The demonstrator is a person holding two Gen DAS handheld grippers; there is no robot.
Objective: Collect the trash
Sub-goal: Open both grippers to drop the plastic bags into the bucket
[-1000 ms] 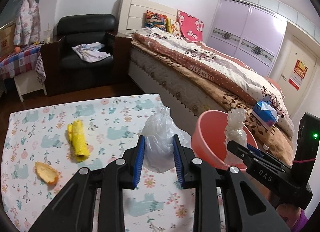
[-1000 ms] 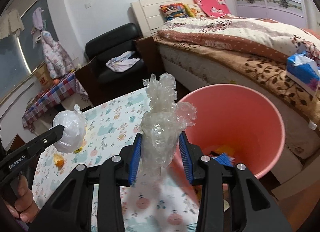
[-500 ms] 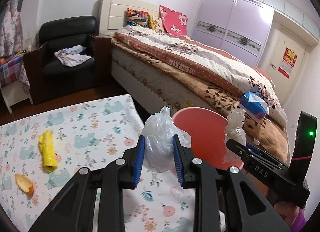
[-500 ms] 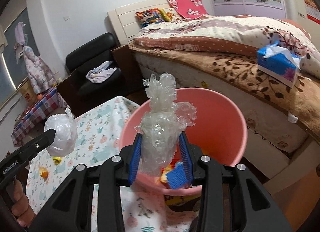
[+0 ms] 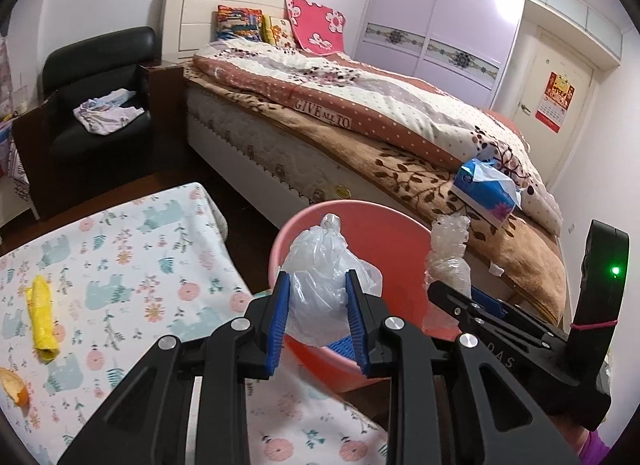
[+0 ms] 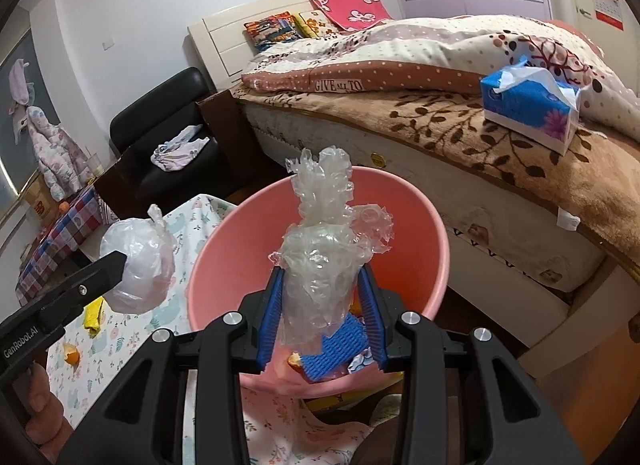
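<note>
left gripper (image 5: 318,313) has its blue fingers (image 5: 279,321) clamped on a crumpled white plastic bag (image 5: 320,289), the bag bulging up between the pads and held over the near rim of the pink bin (image 5: 400,237). right gripper (image 6: 322,317) fingers (image 6: 269,317) clamped on a wad of clear crinkled plastic wrap (image 6: 320,261) that sticks up tall above the pads — it hangs over the open mouth of the bin, well inside the rim in the right wrist view. inside the bin: a blue ribbed sponge-like piece (image 6: 336,347), an orange scrap and a bit of printed paper at the bottom. in the left wrist view the right gripper shows at the right edge with its wrap over the bin's far side, green light lit on its body. the bin sits just beside the bench (image 5: 120,265), which wears a floral animal-print cloth, between it and the bed (image 5: 360,133). left on the bench: a rolled yellow bag (image 5: 40,317) and an orange peel (image 5: 14,385) near the left edge, apart from each other. blue tissue pack (image 6: 532,105) on the brown bed blanket. black armchair (image 5: 96,77) with a heap of cloth on the seat, beside the bed head. a hand (image 6: 40,409) grips the left gripper's handle, low left in the right wrist view.
</note>
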